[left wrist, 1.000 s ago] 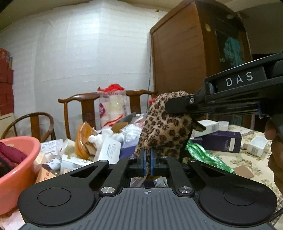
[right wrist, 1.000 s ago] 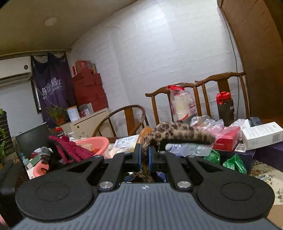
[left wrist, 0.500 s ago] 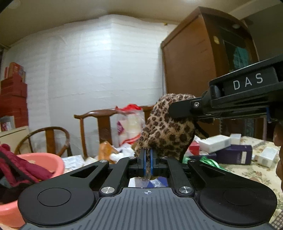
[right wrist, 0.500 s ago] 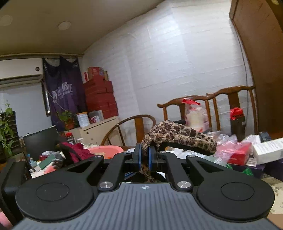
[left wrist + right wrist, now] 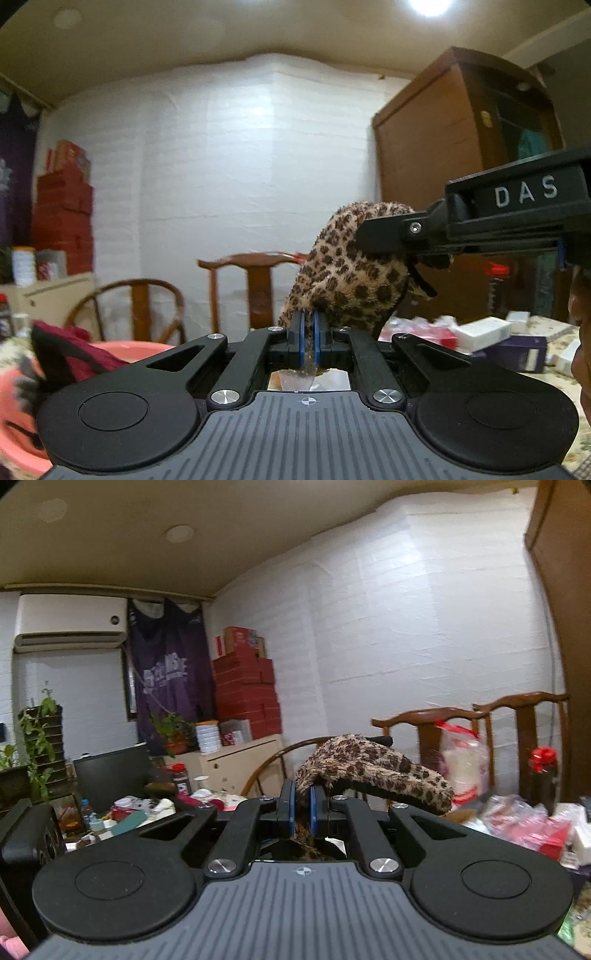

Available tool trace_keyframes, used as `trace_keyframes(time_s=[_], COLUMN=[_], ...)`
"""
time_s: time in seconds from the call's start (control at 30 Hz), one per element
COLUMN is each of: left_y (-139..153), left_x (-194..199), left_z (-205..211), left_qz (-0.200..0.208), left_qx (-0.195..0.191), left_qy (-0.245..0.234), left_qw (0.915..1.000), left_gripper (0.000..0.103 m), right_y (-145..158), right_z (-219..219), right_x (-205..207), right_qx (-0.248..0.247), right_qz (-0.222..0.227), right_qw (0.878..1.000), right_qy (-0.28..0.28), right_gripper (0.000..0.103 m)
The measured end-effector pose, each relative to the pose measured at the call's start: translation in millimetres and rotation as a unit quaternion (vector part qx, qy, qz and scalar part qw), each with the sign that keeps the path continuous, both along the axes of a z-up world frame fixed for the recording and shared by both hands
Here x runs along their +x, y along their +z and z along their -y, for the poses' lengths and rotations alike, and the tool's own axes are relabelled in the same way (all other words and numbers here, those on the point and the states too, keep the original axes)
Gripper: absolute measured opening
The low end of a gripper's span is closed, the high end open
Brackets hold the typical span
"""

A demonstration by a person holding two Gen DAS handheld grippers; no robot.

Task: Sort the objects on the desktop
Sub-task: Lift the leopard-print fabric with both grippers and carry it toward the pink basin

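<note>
Leopard-print fuzzy cloth (image 5: 351, 269) held up w/ both grippers: left gripper (image 5: 310, 334) & right gripper (image 5: 302, 805) fingers clamped on it.

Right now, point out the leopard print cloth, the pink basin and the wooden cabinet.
leopard print cloth (image 5: 347, 273), left wrist view, furry middle.
pink basin (image 5: 144, 346), left wrist view, far rim.
wooden cabinet (image 5: 424, 147), left wrist view, side panel.

- A lived-in home room, whitewashed brick wall (image 5: 406, 627)
- Carved wooden chairs (image 5: 480, 716), tall wooden wardrobe (image 5: 461, 147)
- Wall air conditioner (image 5: 70, 622), potted plants (image 5: 37, 738), cluttered table (image 5: 546, 369) in patterned cloth
</note>
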State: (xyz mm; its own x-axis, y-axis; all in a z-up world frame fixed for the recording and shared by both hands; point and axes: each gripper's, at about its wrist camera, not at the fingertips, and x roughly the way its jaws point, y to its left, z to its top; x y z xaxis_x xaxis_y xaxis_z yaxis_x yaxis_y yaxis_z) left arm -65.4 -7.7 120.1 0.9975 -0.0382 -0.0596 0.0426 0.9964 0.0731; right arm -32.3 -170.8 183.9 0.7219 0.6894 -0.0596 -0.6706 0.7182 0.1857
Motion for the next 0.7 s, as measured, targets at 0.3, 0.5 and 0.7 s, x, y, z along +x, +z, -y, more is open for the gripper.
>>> trace_keyframes(time_s=[0.3,0.5,0.7], left_y=[44,72,85], left_x=[-9,2,24], left_z=[-56,-104,-150], left_qz=[0.019,0.028,0.027], left_qx=[0.044,0.069,0.076], left_qy=[0.082,0.138,0.180], left_qw=[0.9954,0.9877,0.9803], left_gripper=[0.001,0.003,0.008], right_y=[39,61,65], right_z=[-75,-123,-176], right_x=[-3,22,56], right_qx=[0.007,0.027,0.038], right_qz=[0.021,0.011,-0.008], right_qw=[0.998,0.996,0.994], right_qy=[0.057,0.084,0.100], right_gripper=[0.009,0.009,0.009])
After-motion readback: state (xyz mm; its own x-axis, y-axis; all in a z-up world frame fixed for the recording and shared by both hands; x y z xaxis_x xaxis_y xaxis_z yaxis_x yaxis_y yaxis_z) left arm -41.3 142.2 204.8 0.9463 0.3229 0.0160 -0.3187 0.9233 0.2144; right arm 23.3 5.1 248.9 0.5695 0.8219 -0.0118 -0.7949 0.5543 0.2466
